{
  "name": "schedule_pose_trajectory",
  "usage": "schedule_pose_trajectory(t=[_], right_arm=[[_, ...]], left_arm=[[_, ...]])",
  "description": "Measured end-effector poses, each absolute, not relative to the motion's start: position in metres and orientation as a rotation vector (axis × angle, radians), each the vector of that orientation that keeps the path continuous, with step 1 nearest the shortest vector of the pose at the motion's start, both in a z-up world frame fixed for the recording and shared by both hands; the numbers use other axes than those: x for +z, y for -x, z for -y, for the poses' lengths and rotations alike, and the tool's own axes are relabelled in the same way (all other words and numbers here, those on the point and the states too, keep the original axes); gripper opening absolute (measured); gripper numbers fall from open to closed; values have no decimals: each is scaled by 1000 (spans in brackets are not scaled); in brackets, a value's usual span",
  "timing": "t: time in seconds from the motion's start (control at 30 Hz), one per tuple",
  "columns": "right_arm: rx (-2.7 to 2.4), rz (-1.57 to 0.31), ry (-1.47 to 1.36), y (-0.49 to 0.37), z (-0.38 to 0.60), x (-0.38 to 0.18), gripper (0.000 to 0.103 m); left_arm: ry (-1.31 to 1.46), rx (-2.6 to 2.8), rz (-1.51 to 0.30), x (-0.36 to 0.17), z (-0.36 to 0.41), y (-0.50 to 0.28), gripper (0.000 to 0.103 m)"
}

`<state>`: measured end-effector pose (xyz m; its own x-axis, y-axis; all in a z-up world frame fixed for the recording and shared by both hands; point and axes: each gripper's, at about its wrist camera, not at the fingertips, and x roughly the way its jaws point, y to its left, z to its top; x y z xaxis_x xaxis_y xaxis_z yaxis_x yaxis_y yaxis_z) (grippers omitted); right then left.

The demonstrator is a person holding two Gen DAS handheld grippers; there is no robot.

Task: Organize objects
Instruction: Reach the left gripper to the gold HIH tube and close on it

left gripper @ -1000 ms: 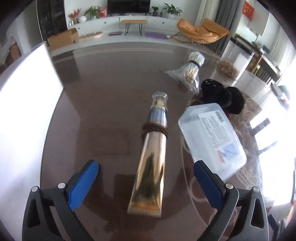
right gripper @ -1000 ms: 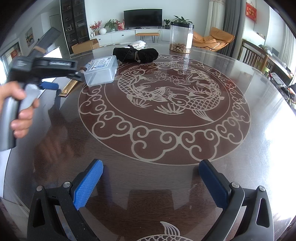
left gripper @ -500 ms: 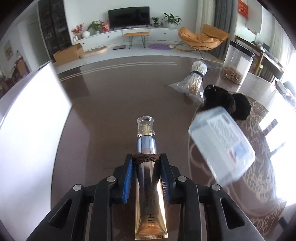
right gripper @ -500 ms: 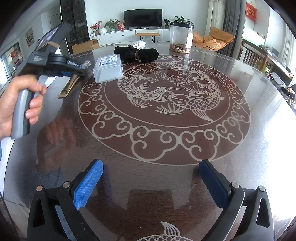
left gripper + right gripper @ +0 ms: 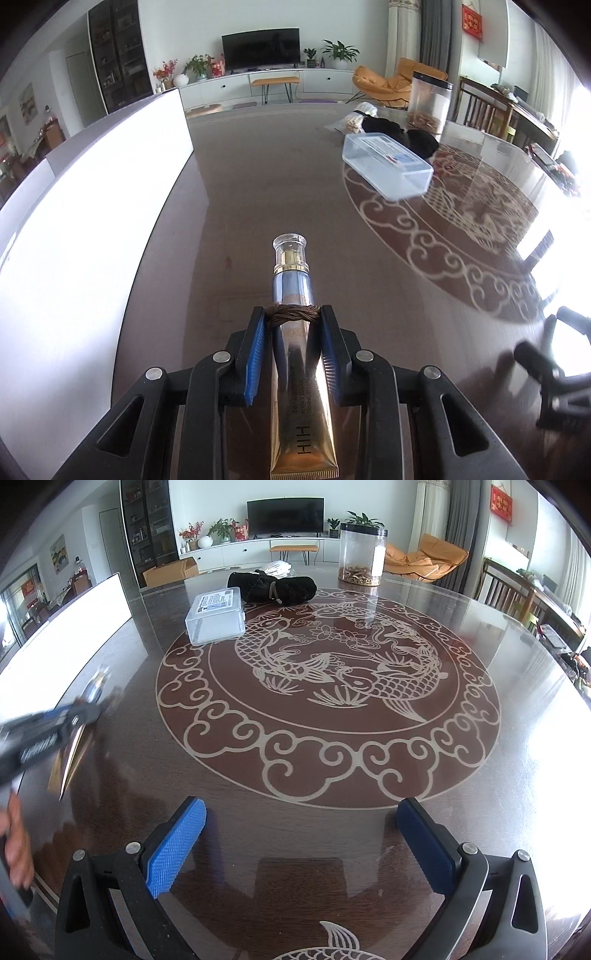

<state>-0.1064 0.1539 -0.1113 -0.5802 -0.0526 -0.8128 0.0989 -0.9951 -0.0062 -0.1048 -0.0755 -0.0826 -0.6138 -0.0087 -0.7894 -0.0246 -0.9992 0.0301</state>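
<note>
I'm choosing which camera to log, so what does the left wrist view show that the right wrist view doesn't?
Only left wrist: the left gripper shut on the gold tube, with its clear cap and brown band sharp.

Only right wrist: the open right gripper, the whole fish pattern, and the hand.

Both: the clear box, black pouch, jar and white board.
</note>
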Motion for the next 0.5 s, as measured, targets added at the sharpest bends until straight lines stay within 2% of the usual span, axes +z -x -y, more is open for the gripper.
schedule_pose_trajectory(t=[0.1, 0.17, 0.23, 0.27, 0.33, 0.4, 0.5], right_arm=[[-2718, -77, -1395, 106, -154, -111, 103], [-2718, -77, -1395, 106, -154, -111, 103], [-2718, -77, -1395, 106, -154, -111, 103], [-2718, -77, -1395, 106, -154, -111, 103], [-2718, -77, -1395, 106, -154, -111, 103], [-2718, -77, -1395, 106, -154, -111, 103], [-2718, -77, -1395, 106, -154, -111, 103]], left_arm=[[1357, 2812, -54, -83, 76, 101, 31], [1362, 2835, -86, -83, 76, 102, 40], [1378, 2857, -83, -83, 81, 98, 55], [1392, 2856, -44, -84, 86, 100, 58], [1412, 2834, 35, -85, 94, 103, 77], [1426, 2811, -15, -87, 89, 104, 84], [1416, 2810, -31, -88, 84, 103, 86]])
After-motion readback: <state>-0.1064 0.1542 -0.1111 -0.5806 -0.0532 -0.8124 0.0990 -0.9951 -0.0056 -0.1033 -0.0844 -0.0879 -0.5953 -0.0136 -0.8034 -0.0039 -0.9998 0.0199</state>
